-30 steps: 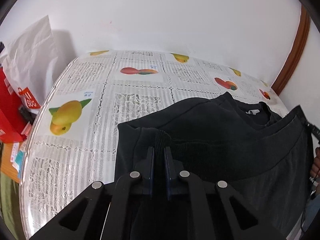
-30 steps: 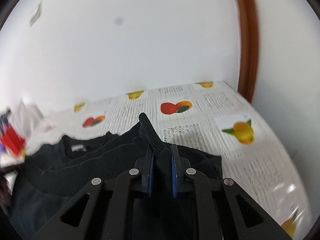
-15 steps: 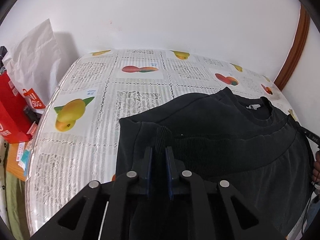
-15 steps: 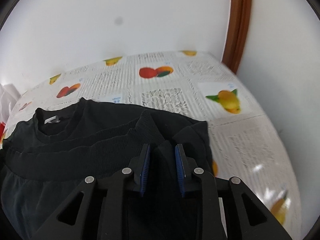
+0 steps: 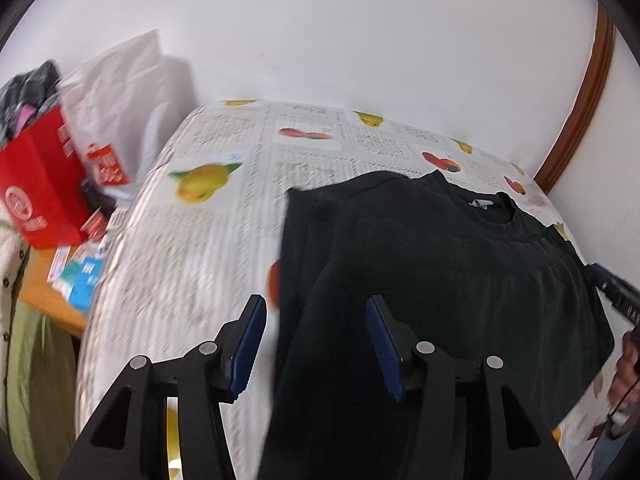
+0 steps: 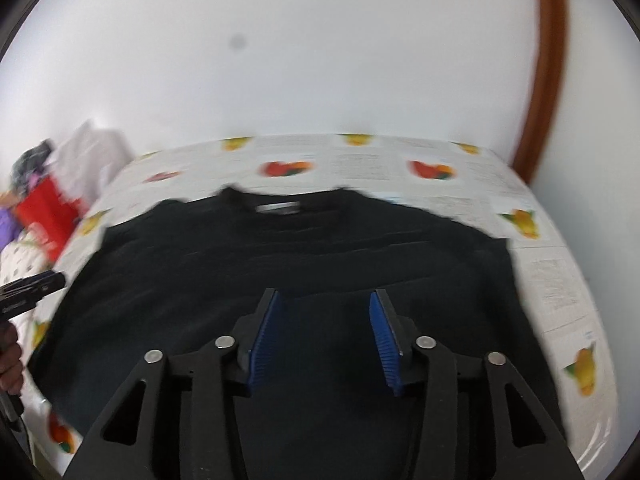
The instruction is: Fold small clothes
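A small black garment (image 5: 440, 264) lies folded on the table with its collar and white label toward the wall; it also shows in the right wrist view (image 6: 320, 264). My left gripper (image 5: 316, 344) is open and empty, above the garment's left edge. My right gripper (image 6: 324, 340) is open and empty, above the garment's near middle. The other gripper's tip shows at the right edge of the left wrist view (image 5: 612, 284) and at the left edge of the right wrist view (image 6: 32, 284).
The table (image 5: 192, 248) has a white cloth printed with fruit and text. A red bag (image 5: 40, 192) and a white bag (image 5: 120, 92) stand off its left side. A white wall is behind, with a brown frame (image 6: 544, 80) at the right.
Both grippers opened and let go of the black garment, which now lies folded on the table. Both have pulled back and up; the views are blurred by motion.
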Available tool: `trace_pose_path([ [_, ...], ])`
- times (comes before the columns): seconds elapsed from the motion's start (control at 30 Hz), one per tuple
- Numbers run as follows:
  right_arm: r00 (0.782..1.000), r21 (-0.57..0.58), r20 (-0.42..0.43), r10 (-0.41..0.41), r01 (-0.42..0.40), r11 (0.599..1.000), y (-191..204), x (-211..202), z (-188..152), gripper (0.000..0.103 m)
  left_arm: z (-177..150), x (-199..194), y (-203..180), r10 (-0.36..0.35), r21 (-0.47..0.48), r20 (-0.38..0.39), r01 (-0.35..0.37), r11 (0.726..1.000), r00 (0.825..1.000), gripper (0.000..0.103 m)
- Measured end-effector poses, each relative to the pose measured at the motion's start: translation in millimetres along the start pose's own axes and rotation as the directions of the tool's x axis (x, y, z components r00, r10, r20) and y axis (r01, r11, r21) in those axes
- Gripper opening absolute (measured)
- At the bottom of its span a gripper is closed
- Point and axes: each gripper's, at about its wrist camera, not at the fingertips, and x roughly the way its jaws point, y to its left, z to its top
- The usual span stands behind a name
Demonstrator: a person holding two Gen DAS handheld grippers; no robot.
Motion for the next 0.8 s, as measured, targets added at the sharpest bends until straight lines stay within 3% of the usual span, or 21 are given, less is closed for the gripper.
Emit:
trace_pose_path([
  [0.17,0.99,-0.109,-0.038,0.137,-0.14,0.984,93.7,-7.1,-35.9,0.057,-24.4,-20.9,37.3,0.037,-0.059,-0.027,-0.038,0.998,0.999,0.053],
  [0.4,0.952,-0.283,-0.1,0.289,-0.306,0.909,218.8,-19.4,-92.0,0.06,-56.5,-37.8,83.9,0.055,-0.128,-0.066,-0.063,0.99,0.996,0.055],
  [0.6,0.95,-0.433,-0.136,0.28,-0.311,0.846,290.6,-16.3,-121.9,0.063,-69.0,-48.6,104.1,0.026,-0.139,-0.054,-0.033,0.99,0.998,0.055],
  [0.8,0.97,-0.523,-0.118,0.213,-0.243,0.817,319.4,-9.4,-136.1,0.071,-75.7,-53.5,118.7,0.01,-0.161,-0.041,-0.017,0.987,0.999,0.056],
])
